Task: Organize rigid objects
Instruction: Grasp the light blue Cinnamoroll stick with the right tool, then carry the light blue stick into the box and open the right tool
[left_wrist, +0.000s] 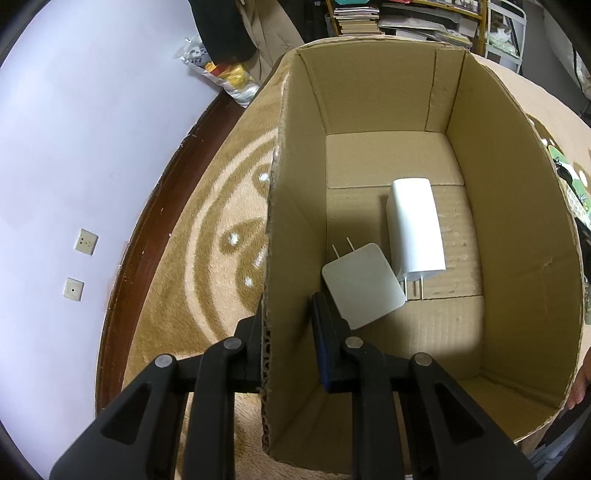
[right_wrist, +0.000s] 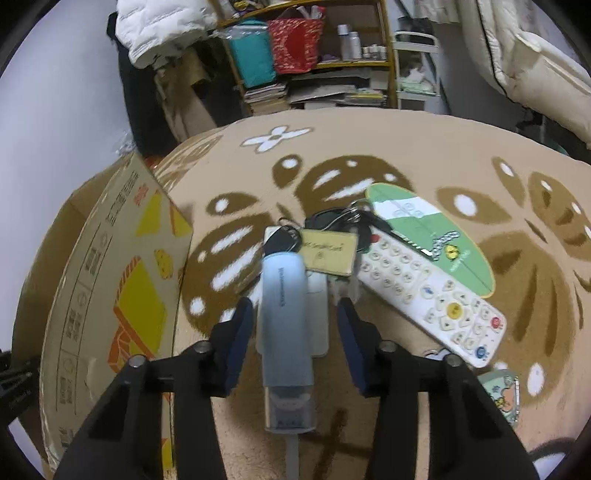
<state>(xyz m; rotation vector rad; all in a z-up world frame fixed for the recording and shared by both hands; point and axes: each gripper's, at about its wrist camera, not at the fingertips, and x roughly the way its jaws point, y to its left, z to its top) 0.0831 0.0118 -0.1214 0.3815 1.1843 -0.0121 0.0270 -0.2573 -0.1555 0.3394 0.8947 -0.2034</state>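
Observation:
An open cardboard box (left_wrist: 295, 229) stands on a patterned rug; it also shows in the right wrist view (right_wrist: 107, 280). Two white plug chargers lie on its floor: a square one (left_wrist: 364, 290) and a taller one (left_wrist: 413, 229). My left gripper (left_wrist: 288, 317) is shut on the box's left wall, one finger outside, one inside. My right gripper (right_wrist: 295, 314) is open, its fingers either side of a light-blue cylindrical device (right_wrist: 284, 332) lying on the rug. I cannot tell whether they touch it.
Beside the blue device lie a white flat device (right_wrist: 317, 317), a key bunch with a tan tag (right_wrist: 327, 249), a white remote (right_wrist: 432, 299), a green fan-shaped card (right_wrist: 432, 236) and a small sticker (right_wrist: 502, 395). Shelves (right_wrist: 314, 55) stand behind. A white wall (left_wrist: 74, 147) stands left.

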